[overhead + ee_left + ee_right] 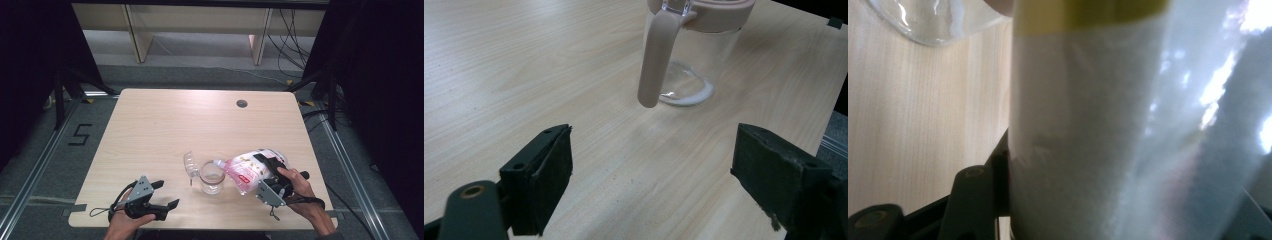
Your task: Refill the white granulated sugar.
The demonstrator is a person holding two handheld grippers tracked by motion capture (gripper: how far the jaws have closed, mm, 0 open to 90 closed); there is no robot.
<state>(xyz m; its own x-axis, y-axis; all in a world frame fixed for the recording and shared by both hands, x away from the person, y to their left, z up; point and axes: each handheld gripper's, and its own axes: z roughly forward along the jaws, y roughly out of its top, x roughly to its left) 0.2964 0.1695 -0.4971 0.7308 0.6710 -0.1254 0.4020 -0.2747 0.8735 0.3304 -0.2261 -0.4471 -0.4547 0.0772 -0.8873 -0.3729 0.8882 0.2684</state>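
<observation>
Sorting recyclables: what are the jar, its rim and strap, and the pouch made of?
Jar: clear glass or hard plastic; see-through, glossy glints. Rim and strap: matte pink, likely silicone or plastic. Pouch: soft glossy plastic film; it creases and shines.

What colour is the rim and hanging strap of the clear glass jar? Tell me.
Pale pink rim and strap on the clear glass jar; clearest in the left gripper view.

Pink-lidded clear jar (689,55), pink-white pouch (247,167)
</observation>
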